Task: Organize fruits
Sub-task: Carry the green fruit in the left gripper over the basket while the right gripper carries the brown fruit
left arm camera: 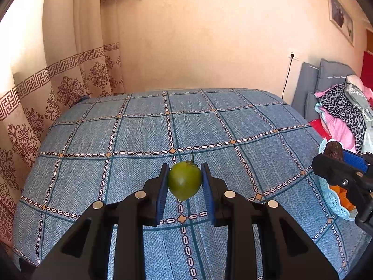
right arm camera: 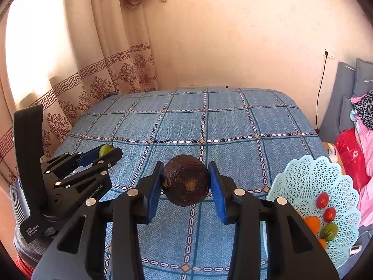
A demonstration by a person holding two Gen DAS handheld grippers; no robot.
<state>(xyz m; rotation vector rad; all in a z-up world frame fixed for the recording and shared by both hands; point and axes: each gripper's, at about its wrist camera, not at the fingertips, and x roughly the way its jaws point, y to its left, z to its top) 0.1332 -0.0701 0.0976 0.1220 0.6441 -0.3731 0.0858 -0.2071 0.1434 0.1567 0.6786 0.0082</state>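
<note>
Blue checked cloth (left arm camera: 144, 128) covers the table, with a patterned curtain (left arm camera: 70, 81) at the left and a pile of clothes (left arm camera: 342, 112) at the right. Both hands are mid-carry, each with 1 fruit lifted clear of the cloth.

The left gripper (left arm camera: 184, 182) is clenched on a small green tomato (left arm camera: 184, 180), its blue pads pressing both sides, the stem pointing away from the camera. The right wrist view shows the same gripper (right arm camera: 106, 151) off to the left with the tomato (right arm camera: 105, 149) peeping between its fingers.

The right gripper (right arm camera: 185, 182) grasps a dark brown avocado (right arm camera: 185, 179) across its width, both pads touching the skin.

The pale blue openwork basket (right arm camera: 303, 182) sits at the right edge of the table, just beside the right gripper. It already holds 2 red cherry tomatoes (right arm camera: 322, 200), another green tomato (right arm camera: 329, 231) and some orange fruit (right arm camera: 312, 224).

My reading: this is the transport step, with delivery to the basket next. The avocado is nearest, so the right hand should swing right over the rim, lower it onto a free patch of the basket floor, then release. The left hand has farther to travel and should wait for room, since the basket opening looks too tight for 2 grippers at once. The tomato is smooth and round, so a loosened grip on the way could let it roll out.
</note>
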